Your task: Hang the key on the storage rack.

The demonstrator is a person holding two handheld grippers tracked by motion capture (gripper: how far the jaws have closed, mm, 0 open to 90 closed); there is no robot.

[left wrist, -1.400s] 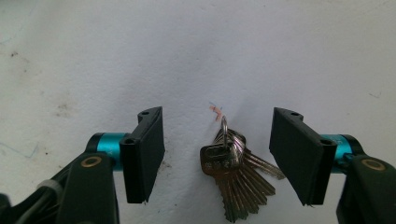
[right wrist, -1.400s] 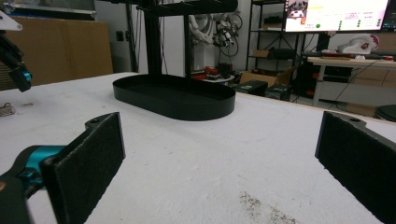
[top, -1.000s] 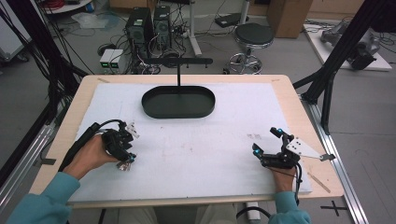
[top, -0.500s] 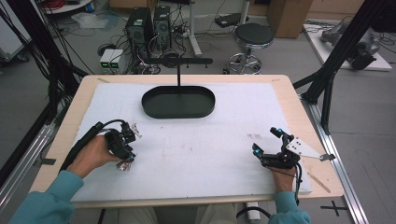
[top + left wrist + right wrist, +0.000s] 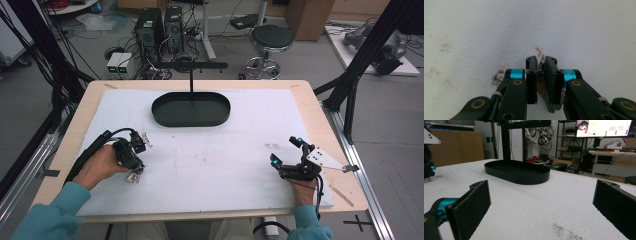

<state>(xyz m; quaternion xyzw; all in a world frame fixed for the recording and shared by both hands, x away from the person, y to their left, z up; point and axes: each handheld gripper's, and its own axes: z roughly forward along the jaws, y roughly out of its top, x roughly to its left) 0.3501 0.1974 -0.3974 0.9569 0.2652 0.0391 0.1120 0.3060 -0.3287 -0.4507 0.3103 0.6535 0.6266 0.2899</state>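
The left gripper [image 5: 541,65] is clamped on a small bunch of thin metal pieces, apparently keys [image 5: 543,96], held just above the white worktop [image 5: 215,160] at its near left. Judged by look, they are light, stiff and smooth, likely to swivel or slip in the pads, so a hold across the flat faces near their joined end seems safest. The right gripper [image 5: 285,156] rests at the near right, jaws spread wide with nothing between them. Beyond both, at the far middle, stands a black oval tray [image 5: 191,109] with an upright post [image 5: 191,80].
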